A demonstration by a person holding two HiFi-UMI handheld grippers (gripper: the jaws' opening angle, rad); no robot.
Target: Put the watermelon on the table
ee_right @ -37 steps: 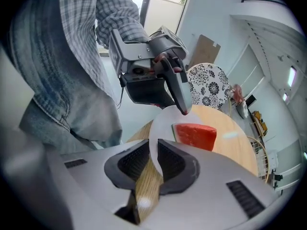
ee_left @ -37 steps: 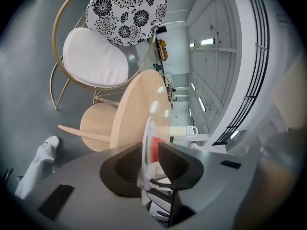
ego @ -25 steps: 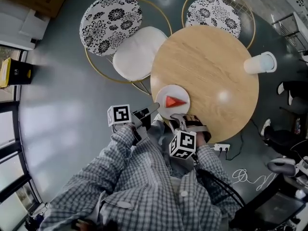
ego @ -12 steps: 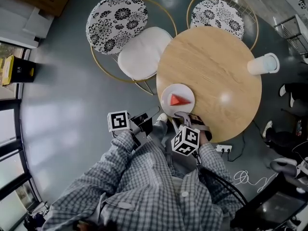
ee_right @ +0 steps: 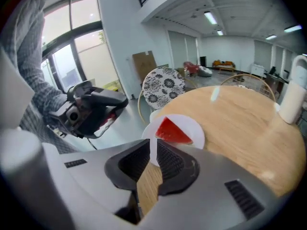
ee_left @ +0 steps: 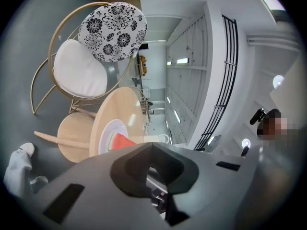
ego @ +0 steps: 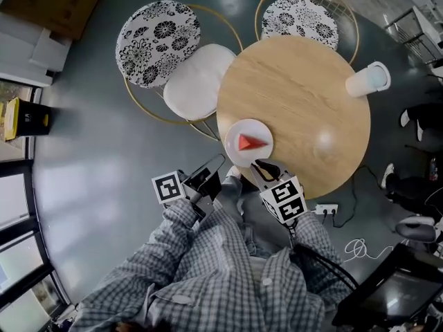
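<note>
The watermelon slice (ego: 250, 143) sits on its plate (ego: 239, 128) on the table (ego: 304, 88): done. My left gripper (ee_left: 151, 152) just closed empty; my right gripper (ee_right: 154, 147) is pinched together, empty.

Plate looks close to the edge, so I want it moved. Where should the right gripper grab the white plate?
Best bet: the near rim of the white plate, coming in low from the edge of the table, where the right gripper sits. That rim is thin and bare; the watermelon wedge lies mid-plate, clear of it.

Bright, even daylight; tabletop (ego: 297, 81) glare; fisheye-bent edges
</note>
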